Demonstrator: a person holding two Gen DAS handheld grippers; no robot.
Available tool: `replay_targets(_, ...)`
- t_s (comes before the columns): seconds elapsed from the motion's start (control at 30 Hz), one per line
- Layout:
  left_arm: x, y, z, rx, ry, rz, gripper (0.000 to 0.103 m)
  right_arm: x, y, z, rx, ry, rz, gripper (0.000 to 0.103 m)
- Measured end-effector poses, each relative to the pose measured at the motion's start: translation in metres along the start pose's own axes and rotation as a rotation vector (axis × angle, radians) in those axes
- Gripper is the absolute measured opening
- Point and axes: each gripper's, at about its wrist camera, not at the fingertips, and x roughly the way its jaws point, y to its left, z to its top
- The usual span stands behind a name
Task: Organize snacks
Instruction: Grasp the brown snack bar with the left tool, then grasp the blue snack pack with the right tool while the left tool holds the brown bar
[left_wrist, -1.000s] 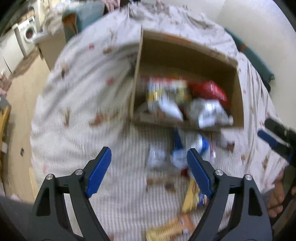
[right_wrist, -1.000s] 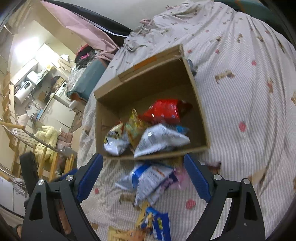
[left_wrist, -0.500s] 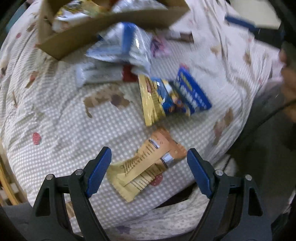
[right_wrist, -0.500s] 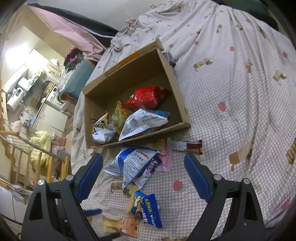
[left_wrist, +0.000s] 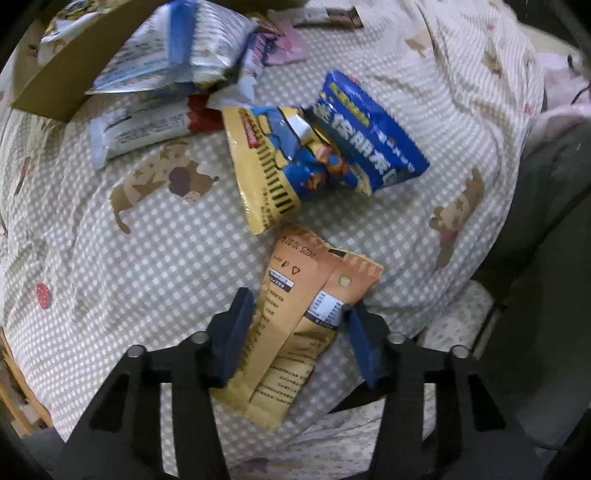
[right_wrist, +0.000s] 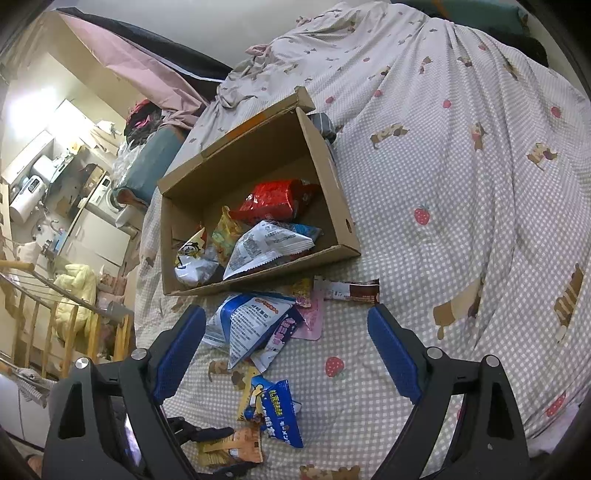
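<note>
Through my left wrist camera, my left claw (left_wrist: 295, 332) points down at the bed (left_wrist: 147, 236), straddling the orange snack packet (left_wrist: 303, 317) that lies on the checked cover. The jaws have just been closing, and the packet sits between them: both blue pads are at its long edges and appear to press on it, so I judge the grip made or all but made. Just beyond lies the yellow-and-blue packet (left_wrist: 280, 162) with a blue packet (left_wrist: 373, 136) overlapping it, then white wrappers, and the corner of the cardboard box (left_wrist: 55, 92) at the top left. The step in hand, as I read it, is picking up the orange packet. Next I must confirm a firm pinch, lift it clear without dragging the cover, and carry it over the near wall of the box.

Through my right wrist camera, my right claw (right_wrist: 286, 350) hangs angled down above the bed with its jaws wide apart and nothing between them. The box (right_wrist: 332, 192) stands open ahead, with a red bag (right_wrist: 273, 199) and several other packets already inside. A white-and-blue bag (right_wrist: 251, 325) and a pink packet (right_wrist: 312, 317) lie just before its near wall. In the lower left I can see the orange packet (right_wrist: 236, 446) in my other claw (right_wrist: 207, 443). This claw seems free for the white-and-blue bag next.
</note>
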Motion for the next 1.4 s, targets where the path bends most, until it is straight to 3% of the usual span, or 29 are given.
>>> replay_targets(0.07, -0.009, 0.002, -0.001, -0.008, -0.02, -0.01, 0.032, 0.003, 0.002, 0.0, -0.008, 0.009, -0.002, 0.092)
replay_targets(0.2, -0.037, 0.01, -0.007, -0.03, -0.092, -0.073, 0.032, 0.011, 0.007, -0.002, -0.022, 0.035, -0.009, 0.092)
replay_targets(0.37, -0.066, 0.02, -0.008, -0.077, -0.223, -0.095, 0.031, 0.017, 0.008, -0.006, -0.02, 0.06, -0.018, 0.091)
replay_targets(0.47, -0.085, 0.043, -0.006, -0.139, -0.305, -0.066, 0.031, 0.022, 0.007, -0.008, -0.019, 0.079, -0.024, 0.091)
replay_targets(0.6, -0.096, 0.071, -0.009, -0.309, -0.371, 0.006, 0.031, 0.037, 0.005, -0.013, 0.003, 0.152, -0.022, 0.092)
replay_targets(0.7, -0.094, 0.093, -0.006, -0.417, -0.387, 0.045, 0.031, 0.06, 0.001, -0.023, 0.03, 0.264, -0.011, 0.092)
replay_targets(0.83, -0.089, 0.111, -0.003, -0.498, -0.377, 0.045, 0.031, 0.082, 0.011, -0.034, -0.036, 0.362, -0.059, 0.091)
replay_targets(0.97, -0.092, 0.118, -0.003, -0.528, -0.383, 0.062, 0.031, 0.106, 0.012, -0.048, 0.0, 0.468, -0.028, 0.091)
replay_targets(1.07, -0.091, 0.118, -0.005, -0.541, -0.386, 0.072, 0.031, 0.125, 0.016, -0.062, -0.017, 0.551, -0.055, 0.091)
replay_targets(1.3, -0.084, 0.117, -0.004, -0.56, -0.368, 0.061, 0.031, 0.148, 0.038, -0.082, -0.156, 0.62, -0.113, 0.09)
replay_targets(1.4, -0.083, 0.115, -0.003, -0.552, -0.368, 0.062, 0.031, 0.148, 0.045, -0.087, -0.209, 0.628, -0.109, 0.075)
